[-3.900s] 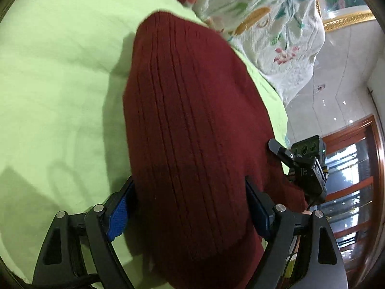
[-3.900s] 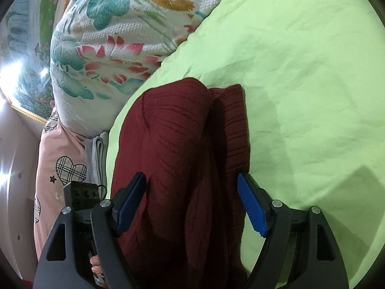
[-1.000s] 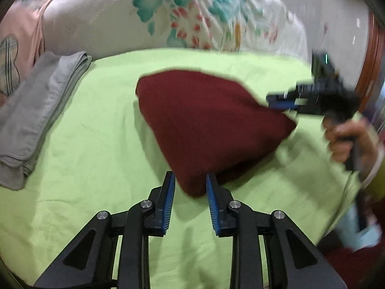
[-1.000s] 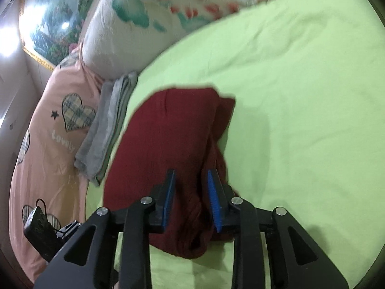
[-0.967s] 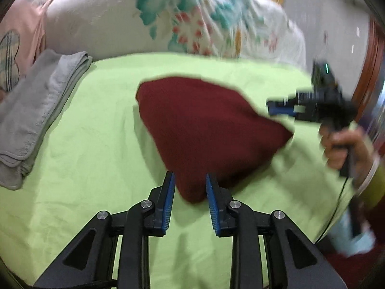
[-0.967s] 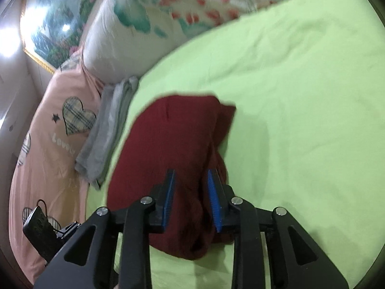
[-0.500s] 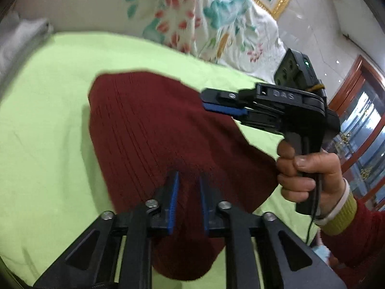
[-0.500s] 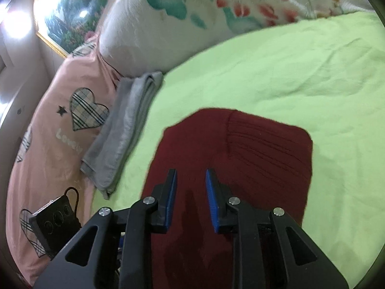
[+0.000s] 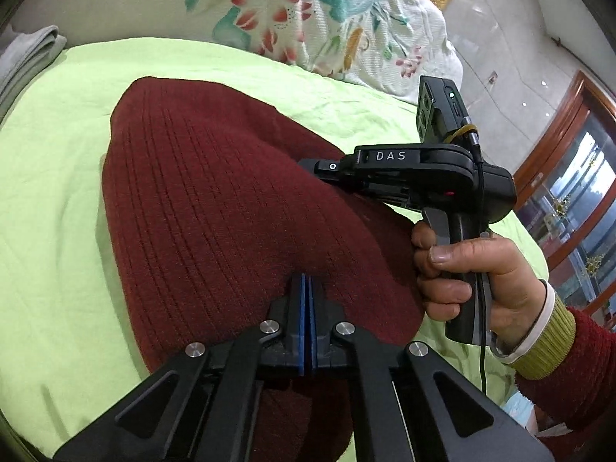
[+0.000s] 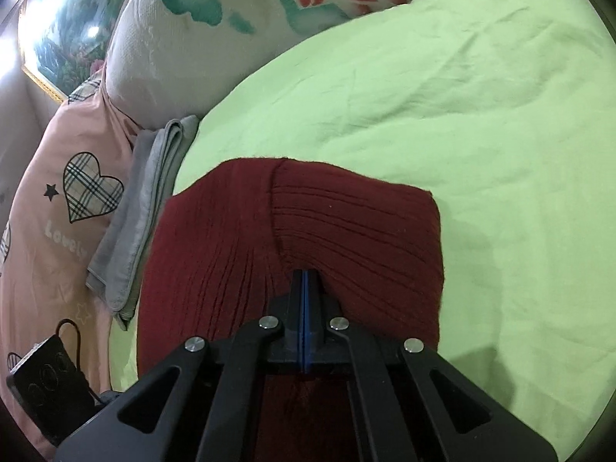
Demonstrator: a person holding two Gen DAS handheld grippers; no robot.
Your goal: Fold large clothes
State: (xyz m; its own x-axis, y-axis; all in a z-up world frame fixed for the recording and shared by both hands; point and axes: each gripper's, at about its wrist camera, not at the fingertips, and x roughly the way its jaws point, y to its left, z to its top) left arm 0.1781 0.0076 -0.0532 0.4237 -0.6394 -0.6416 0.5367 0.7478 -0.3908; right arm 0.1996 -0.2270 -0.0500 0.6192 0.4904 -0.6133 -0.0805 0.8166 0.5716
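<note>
A folded dark red ribbed knit sweater [image 9: 215, 200] lies on the green bed sheet [image 9: 50, 161]. My left gripper [image 9: 307, 281] is shut, its blue pads together, resting on top of the sweater with no cloth visibly between them. The right gripper shows in the left wrist view [image 9: 319, 167] as a black tool held by a hand, pressed on the sweater's right side. In the right wrist view the right gripper [image 10: 305, 277] is shut over the sweater [image 10: 354, 223], tips at a crease in the knit.
A floral quilt [image 9: 308, 19] lies at the head of the bed. A folded grey garment [image 10: 146, 200] and a pink heart-print cover [image 10: 65, 208] lie left of the sweater. Bare green sheet [image 10: 481, 115] stretches to the right.
Both grippers have shut fully from slightly open and moved in over the sweater. The sweater now lies flatter, with the right gripper pressed on it.
</note>
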